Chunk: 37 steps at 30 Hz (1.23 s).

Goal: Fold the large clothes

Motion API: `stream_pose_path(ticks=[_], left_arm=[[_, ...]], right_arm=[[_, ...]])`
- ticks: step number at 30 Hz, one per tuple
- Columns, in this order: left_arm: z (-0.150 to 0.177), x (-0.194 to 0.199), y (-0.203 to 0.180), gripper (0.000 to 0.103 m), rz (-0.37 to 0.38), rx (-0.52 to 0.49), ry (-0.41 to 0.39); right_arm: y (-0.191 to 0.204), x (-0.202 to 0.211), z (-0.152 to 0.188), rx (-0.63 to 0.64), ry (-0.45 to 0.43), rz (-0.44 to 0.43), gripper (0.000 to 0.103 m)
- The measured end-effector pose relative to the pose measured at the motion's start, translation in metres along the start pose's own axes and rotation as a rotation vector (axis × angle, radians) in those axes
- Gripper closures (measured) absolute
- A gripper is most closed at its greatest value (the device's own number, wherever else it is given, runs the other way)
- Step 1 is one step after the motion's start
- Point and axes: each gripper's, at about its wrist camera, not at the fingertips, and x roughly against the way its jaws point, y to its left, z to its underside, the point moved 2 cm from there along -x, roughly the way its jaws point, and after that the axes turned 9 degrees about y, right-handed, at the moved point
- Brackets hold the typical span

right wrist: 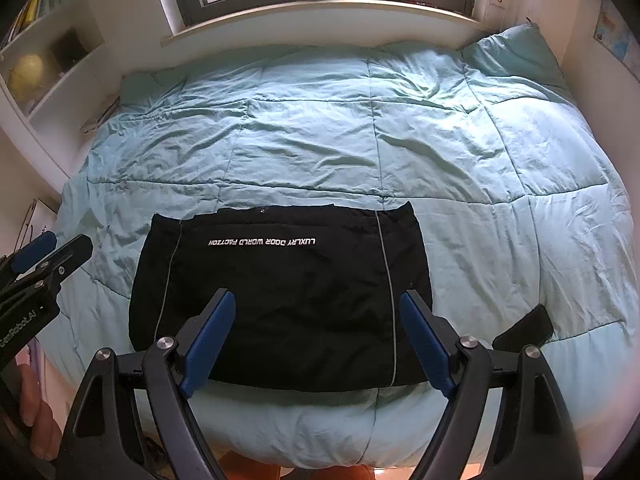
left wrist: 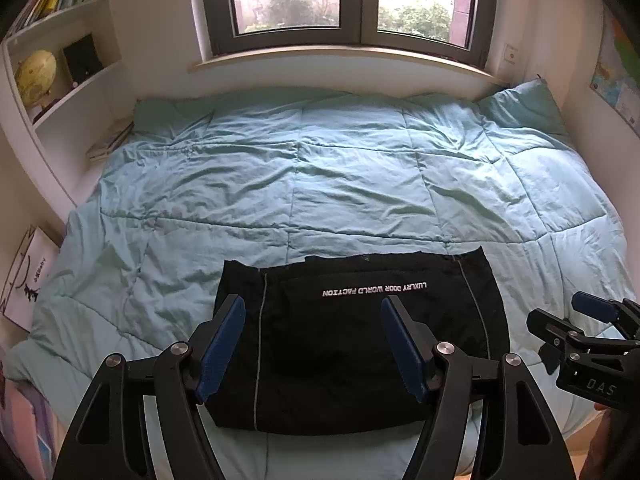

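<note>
A black garment [left wrist: 352, 344] with white lettering and grey piping lies folded into a neat rectangle on the near part of the bed; it also shows in the right wrist view [right wrist: 280, 300]. My left gripper [left wrist: 312, 308] is open and empty, held above the garment's near half. My right gripper [right wrist: 316, 304] is open and empty above the garment's near right part. The right gripper shows at the right edge of the left wrist view [left wrist: 576, 324], and the left gripper at the left edge of the right wrist view [right wrist: 52, 248]. Neither touches the cloth.
A light blue quilt [left wrist: 320, 168] covers the bed, with a pillow [left wrist: 520, 108] at the far right. White shelves with a globe [left wrist: 36, 76] stand at the left. A window [left wrist: 344, 0] is behind the bed. A dark object [right wrist: 524, 328] lies on the quilt's near right.
</note>
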Motion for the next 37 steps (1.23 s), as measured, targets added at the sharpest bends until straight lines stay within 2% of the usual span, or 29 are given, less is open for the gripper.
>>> stream_pose_path(ticks=[16,29,32,35,37], left_arm=[[-0.012,-0.014,0.005,0.031,-0.005,-0.018,0.031],[-0.027,-0.019,0.008,0.031,-0.043,-0.026,0.023],[-0.029,-0.018,0.007,0.031,-0.049,-0.038,-0.003],[-0.028,-0.009,0.004,0.031,-0.088,-0.069,-0.072],[-0.029,-0.009,0.003,0.031,-0.086,-0.084,-0.068]], right_arm=[[0.008,-0.01,-0.011,0.021,0.002,0.033,0.017],[0.014,-0.017,-0.024,0.035,-0.002,0.044,0.017],[0.016,-0.019,-0.026,0.04,-0.001,0.046,0.017],[0.017,-0.018,-0.025,0.038,0.0,0.047,0.018],[0.017,-0.018,-0.025,0.036,0.0,0.049,0.018]])
